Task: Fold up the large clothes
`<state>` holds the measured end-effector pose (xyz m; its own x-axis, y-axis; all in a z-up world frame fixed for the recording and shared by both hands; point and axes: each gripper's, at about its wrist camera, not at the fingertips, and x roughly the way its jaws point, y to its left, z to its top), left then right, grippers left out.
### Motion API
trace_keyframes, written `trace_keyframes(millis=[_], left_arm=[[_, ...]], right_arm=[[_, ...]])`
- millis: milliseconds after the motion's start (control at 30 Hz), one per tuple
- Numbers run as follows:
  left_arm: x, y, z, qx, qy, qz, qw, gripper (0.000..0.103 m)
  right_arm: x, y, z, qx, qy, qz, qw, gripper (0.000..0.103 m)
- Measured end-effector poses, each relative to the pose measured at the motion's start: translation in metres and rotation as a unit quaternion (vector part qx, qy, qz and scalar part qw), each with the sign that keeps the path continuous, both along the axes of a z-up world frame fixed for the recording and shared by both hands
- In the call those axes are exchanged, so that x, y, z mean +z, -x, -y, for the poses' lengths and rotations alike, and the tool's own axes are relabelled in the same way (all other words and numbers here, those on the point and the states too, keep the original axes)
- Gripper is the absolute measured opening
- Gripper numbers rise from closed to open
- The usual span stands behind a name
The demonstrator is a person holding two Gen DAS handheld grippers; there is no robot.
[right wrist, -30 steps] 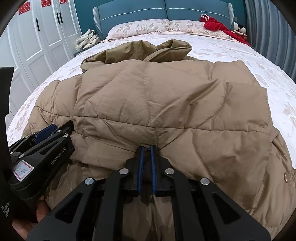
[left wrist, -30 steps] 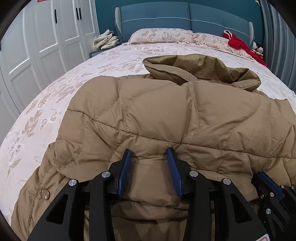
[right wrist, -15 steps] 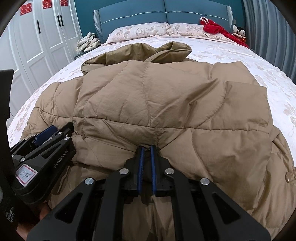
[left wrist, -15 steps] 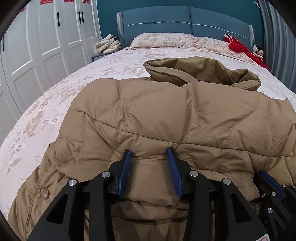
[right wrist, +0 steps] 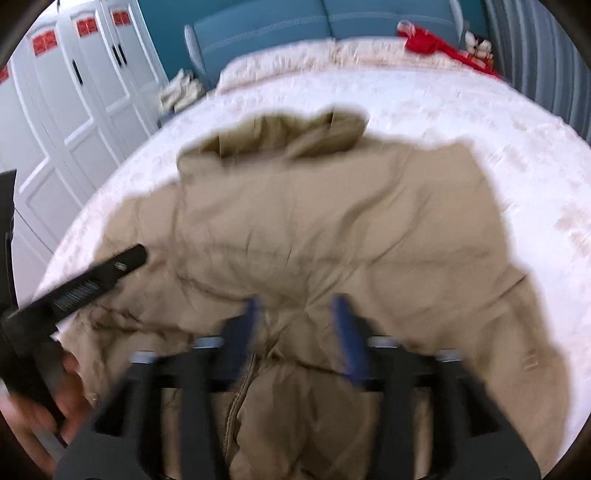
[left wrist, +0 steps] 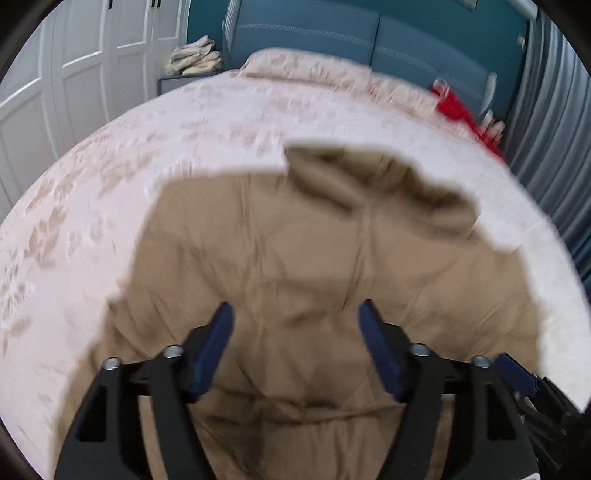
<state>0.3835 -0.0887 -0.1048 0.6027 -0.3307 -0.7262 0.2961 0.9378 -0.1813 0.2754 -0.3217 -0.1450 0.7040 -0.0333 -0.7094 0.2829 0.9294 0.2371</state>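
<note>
— Opening both now: my left claw [left wrist: 295,314] and right claw [right wrist: 295,306] have jaws spreading, pads off the cloth.

— Where's the jacket [left wrist: 314,266]?

— Lying folded on the bed [left wrist: 184,129], hood [left wrist: 388,184] toward the headboard [left wrist: 369,37]. Everything's blurred, but nothing seems pinched between my pads.

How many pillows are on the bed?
2, as far as the blur allows: one pillow at the left of the headboard, a second pillow beside it on the right. The red cloth may hide more.
</note>
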Motion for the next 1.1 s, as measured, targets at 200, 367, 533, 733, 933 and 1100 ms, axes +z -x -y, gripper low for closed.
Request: trace_keyframes(millis=[200,367,533,733,933,1100], left_arm=[[0.041,-0.070,0.002,0.015,0.107,-0.066,0.9920,0.079],[0.004,-0.138,0.033,0.030,0.143,-0.184,0.9719,0.079],[-0.030,-0.156,0.044,0.040,0.164,-0.235,0.9570,0.078],[-0.028,-0.150,0.058,-0.011,0.163,-0.231,0.9591,0.012],[-0.007,-0.129,0.041,-0.035,0.167,-0.160,0.9723,0.003],[-0.053,-0.124,0.054,-0.032,0.093,-0.157,0.9827,0.003]], right_arm=[[0.038,-0.033,0.060,-0.044,-0.098,0.037,0.993,0.071],[0.025,-0.092,0.101,-0.084,-0.204,0.033,0.975,0.064],[-0.002,-0.130,0.102,-0.079,-0.256,0.010,0.963,0.051],[-0.020,-0.136,0.100,-0.073,-0.328,0.028,0.941,0.003],[0.009,-0.093,0.075,-0.014,-0.226,0.099,0.969,0.002],[-0.036,-0.105,0.073,-0.036,-0.152,0.015,0.988,0.001]])
